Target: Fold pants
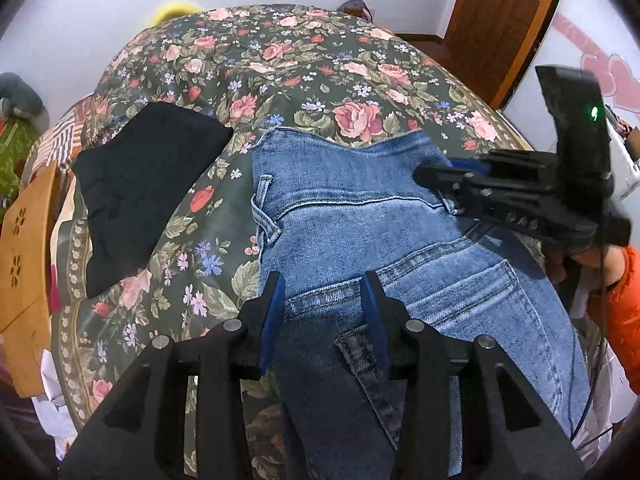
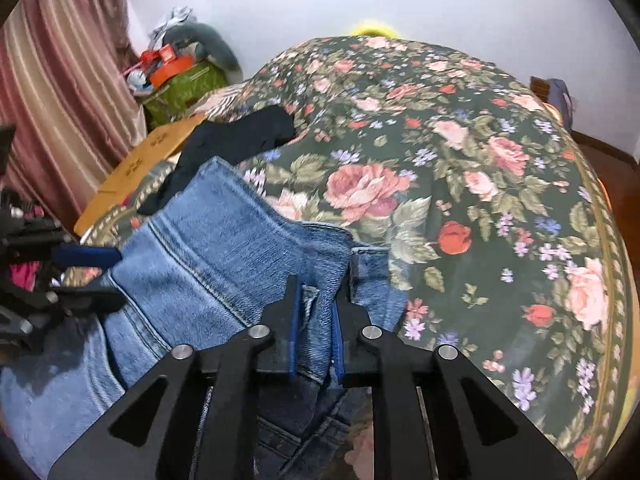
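Blue denim pants (image 1: 360,216) lie on a floral bedspread (image 1: 280,60), waistband away from me, back pocket up. My left gripper (image 1: 326,292) is open, its fingers standing over the denim near the pocket, holding nothing. My right gripper (image 2: 316,300) has its jaws close together on a fold of the pants (image 2: 224,248) at the waistband edge. In the left wrist view the right gripper (image 1: 432,174) reaches in from the right at the waistband. In the right wrist view the left gripper (image 2: 108,276) shows at the left, open over the denim.
A black garment (image 1: 140,188) lies on the bedspread left of the pants and also shows in the right wrist view (image 2: 236,140). A wooden board (image 1: 28,240) stands at the bed's left edge. A wooden door (image 1: 500,20) is at the far right. Bags (image 2: 180,80) sit by a curtain.
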Demonstrator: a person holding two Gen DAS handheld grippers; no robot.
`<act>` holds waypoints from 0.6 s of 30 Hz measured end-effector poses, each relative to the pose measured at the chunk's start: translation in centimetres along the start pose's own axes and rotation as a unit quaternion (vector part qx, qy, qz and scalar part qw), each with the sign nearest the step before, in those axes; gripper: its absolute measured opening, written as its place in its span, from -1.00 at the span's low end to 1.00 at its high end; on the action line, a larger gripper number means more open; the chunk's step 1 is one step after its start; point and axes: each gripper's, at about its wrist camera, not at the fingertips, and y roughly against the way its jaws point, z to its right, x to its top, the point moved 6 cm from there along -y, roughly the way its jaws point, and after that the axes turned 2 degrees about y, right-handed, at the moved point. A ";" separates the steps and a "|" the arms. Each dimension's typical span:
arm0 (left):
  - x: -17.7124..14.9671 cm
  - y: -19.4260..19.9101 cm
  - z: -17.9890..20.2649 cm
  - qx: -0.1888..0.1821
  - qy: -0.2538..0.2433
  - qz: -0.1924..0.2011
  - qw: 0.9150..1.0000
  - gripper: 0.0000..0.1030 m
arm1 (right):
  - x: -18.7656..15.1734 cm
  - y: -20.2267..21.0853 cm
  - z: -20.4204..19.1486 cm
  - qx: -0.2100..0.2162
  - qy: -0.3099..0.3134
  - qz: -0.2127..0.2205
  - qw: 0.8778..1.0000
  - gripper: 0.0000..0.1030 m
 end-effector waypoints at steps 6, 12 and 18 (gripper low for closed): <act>-0.3 3.6 -0.3 -0.011 0.006 0.034 0.999 -0.22 | -0.3 5.5 -1.8 0.014 -0.007 0.004 1.000 -0.40; -4.4 2.7 -0.3 0.008 -0.011 -0.006 1.000 -0.20 | -5.9 6.5 -4.4 0.025 0.013 -0.022 0.999 -0.09; -8.9 4.8 -1.0 0.010 -0.013 -0.009 1.000 -0.20 | -10.0 7.4 -2.3 0.050 -0.076 -0.023 0.996 -0.03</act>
